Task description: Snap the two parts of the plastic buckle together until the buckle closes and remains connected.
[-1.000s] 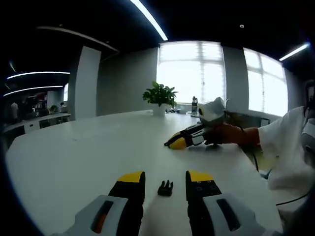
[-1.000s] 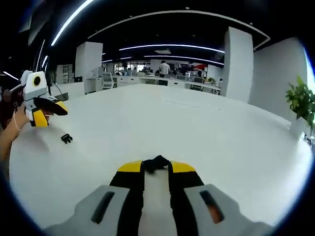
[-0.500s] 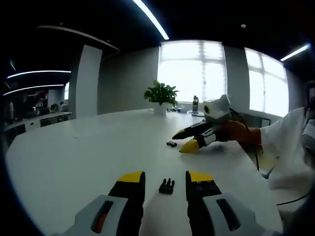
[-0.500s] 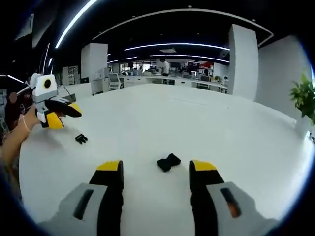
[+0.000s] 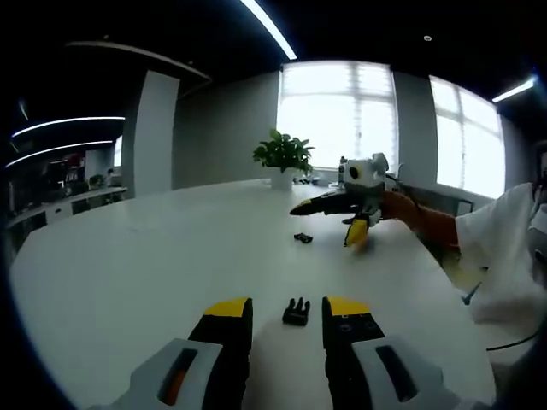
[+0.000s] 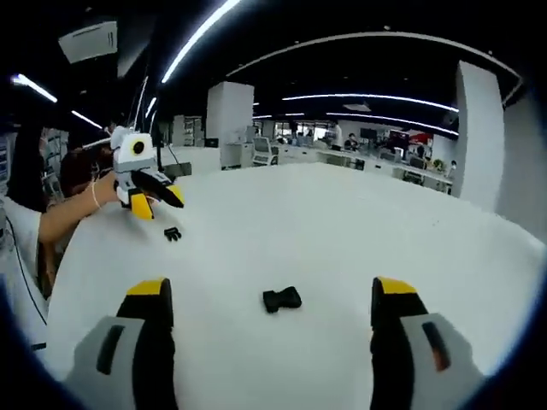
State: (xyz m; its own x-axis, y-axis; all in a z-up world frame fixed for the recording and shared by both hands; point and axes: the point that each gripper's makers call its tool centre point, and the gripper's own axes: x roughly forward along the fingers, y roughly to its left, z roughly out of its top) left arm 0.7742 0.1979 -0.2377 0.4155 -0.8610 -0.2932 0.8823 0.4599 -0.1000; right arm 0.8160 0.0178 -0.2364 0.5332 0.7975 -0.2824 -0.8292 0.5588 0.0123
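Buckle parts lie apart on the white table, neither one gripped. In the left gripper view the pronged part rests on the table between the tips of the left tool, whose jaws stand parted around it without touching. Farther off, the other part lies just beside the right tool, which hangs above the table with its jaws spread, held by a hand in an orange sleeve. In the right gripper view the socket part sits on the table between the widely released jaws of the right tool. The left tool hovers near the pronged part. A potted plant stands at the far edge.
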